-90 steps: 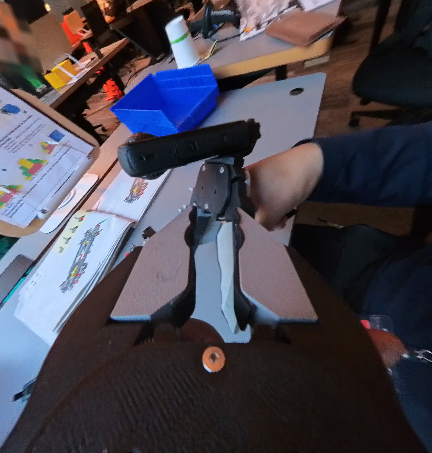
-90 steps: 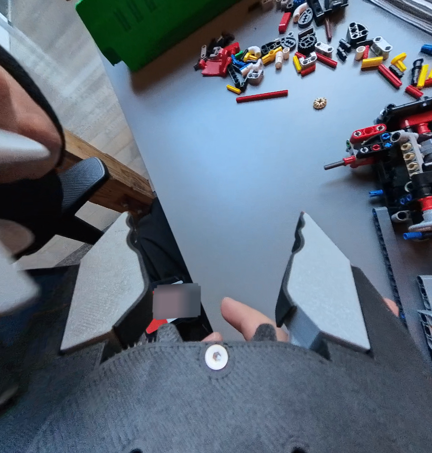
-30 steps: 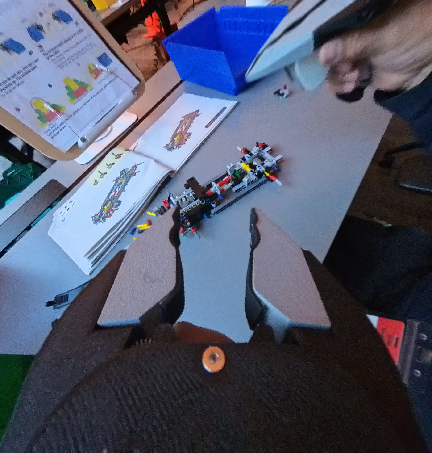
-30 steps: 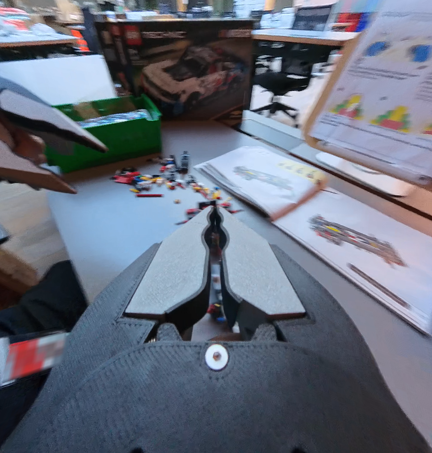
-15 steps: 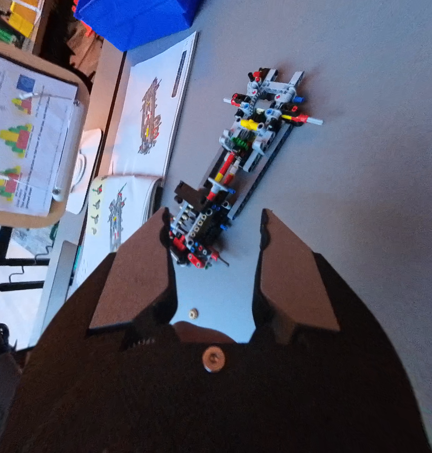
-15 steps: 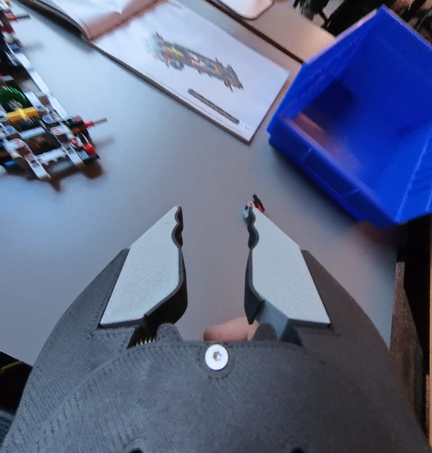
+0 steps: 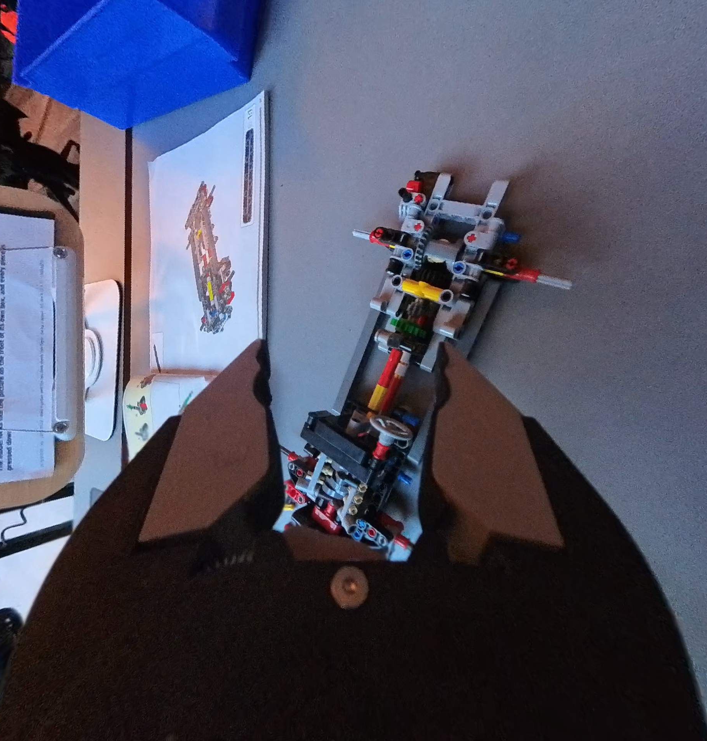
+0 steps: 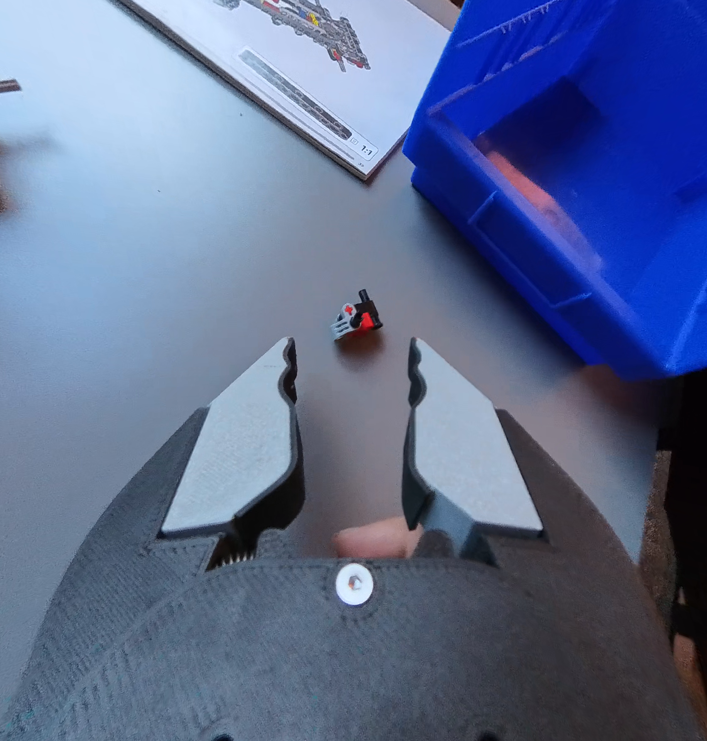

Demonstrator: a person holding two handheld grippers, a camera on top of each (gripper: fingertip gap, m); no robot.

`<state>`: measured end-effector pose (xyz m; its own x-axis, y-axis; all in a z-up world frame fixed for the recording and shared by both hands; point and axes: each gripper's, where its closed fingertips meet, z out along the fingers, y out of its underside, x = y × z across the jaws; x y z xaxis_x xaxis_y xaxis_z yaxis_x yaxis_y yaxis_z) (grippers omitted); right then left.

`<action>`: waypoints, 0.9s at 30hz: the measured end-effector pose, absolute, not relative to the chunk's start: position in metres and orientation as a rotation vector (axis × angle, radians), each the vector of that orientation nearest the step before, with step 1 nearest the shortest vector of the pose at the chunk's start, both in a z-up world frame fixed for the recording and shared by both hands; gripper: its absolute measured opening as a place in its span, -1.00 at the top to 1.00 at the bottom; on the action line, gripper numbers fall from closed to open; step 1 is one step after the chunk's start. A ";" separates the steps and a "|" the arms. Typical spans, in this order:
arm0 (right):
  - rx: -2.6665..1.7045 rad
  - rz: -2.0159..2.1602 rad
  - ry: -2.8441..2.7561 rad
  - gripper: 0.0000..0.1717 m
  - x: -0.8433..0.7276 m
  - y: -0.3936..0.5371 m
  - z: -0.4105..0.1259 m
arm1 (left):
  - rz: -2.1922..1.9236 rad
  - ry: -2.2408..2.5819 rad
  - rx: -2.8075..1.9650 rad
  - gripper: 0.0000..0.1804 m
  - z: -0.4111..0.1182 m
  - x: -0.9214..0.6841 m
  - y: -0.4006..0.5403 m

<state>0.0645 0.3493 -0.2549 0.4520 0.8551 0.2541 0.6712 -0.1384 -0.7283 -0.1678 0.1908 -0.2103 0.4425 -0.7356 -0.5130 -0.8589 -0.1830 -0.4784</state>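
In the left wrist view, a long brick-built chassis (image 7: 420, 320) of grey, black, red and yellow parts lies on the grey table (image 7: 584, 120). My left gripper (image 7: 352, 353) is open and hovers over the chassis's near end, with its fingers on either side and not touching it. In the right wrist view, a small grey, red and black brick piece (image 8: 356, 317) lies on the table just beyond the fingertips. My right gripper (image 8: 352, 345) is open and empty, a little short of that piece.
An open instruction booklet (image 7: 207, 240) lies left of the chassis and shows in the right wrist view (image 8: 303, 60). A blue bin (image 7: 131, 52) stands at the table's far side, close to the right of the small piece (image 8: 584, 180). A clipboard with a printed sheet (image 7: 19, 341) stands at the left. Spacing between my two grippers at the tips: around 30 centimetres.
My left gripper opened wider and moved down over the chassis's near end. My right gripper went from shut to open and swung toward the small piece by the blue bin.
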 end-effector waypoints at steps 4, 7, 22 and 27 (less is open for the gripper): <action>-1.833 0.283 -1.399 0.32 0.058 0.357 -0.264 | 0.041 1.167 -2.027 0.15 -0.212 -0.170 0.172; -1.815 0.285 -1.449 0.37 0.054 0.362 -0.270 | -0.085 0.992 -2.038 0.18 -0.205 -0.182 0.161; -1.432 0.133 -1.522 0.82 -0.014 0.362 -0.259 | -0.437 0.873 -1.744 0.35 -0.201 -0.176 0.140; -1.338 0.047 -1.447 0.83 -0.022 0.362 -0.247 | -0.532 0.866 -1.690 0.41 -0.200 -0.162 0.137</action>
